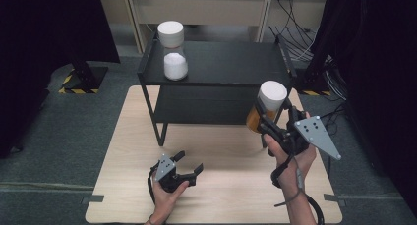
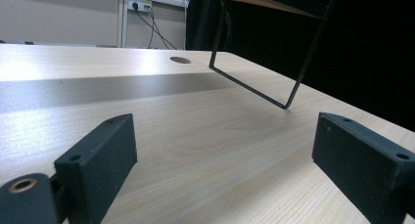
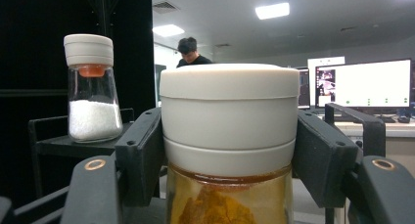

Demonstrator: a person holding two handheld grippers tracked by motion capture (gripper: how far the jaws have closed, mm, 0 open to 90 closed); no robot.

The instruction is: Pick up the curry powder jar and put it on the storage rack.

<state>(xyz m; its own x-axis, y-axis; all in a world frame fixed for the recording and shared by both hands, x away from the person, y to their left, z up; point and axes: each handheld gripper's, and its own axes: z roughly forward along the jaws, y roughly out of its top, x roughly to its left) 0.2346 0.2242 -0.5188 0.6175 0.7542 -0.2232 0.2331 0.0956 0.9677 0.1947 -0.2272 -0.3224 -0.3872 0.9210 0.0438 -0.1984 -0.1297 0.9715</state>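
Note:
My right gripper [image 1: 271, 121] is shut on a glass jar of orange-yellow spice [image 1: 264, 107] with a white lid, held upright in the air by the right end of the black shelf [image 1: 231, 63]. In the right gripper view the jaws clamp the spice jar [image 3: 229, 136] just under its lid. A second jar with white powder [image 1: 174, 50] and a white lid stands on the shelf's top at the left; it is the white powder jar [image 3: 92, 89] at left in the right gripper view. My left gripper [image 1: 189, 163] rests open low over the wooden table [image 1: 221, 185], nothing between its jaws [image 2: 220, 160].
The black two-level shelf stands at the table's far edge, its thin metal leg [image 2: 288, 104] ahead of the left gripper. A round cable hole [image 2: 180, 60] sits in the tabletop. Black curtains flank both sides; cables [image 1: 300, 43] lie on the floor behind.

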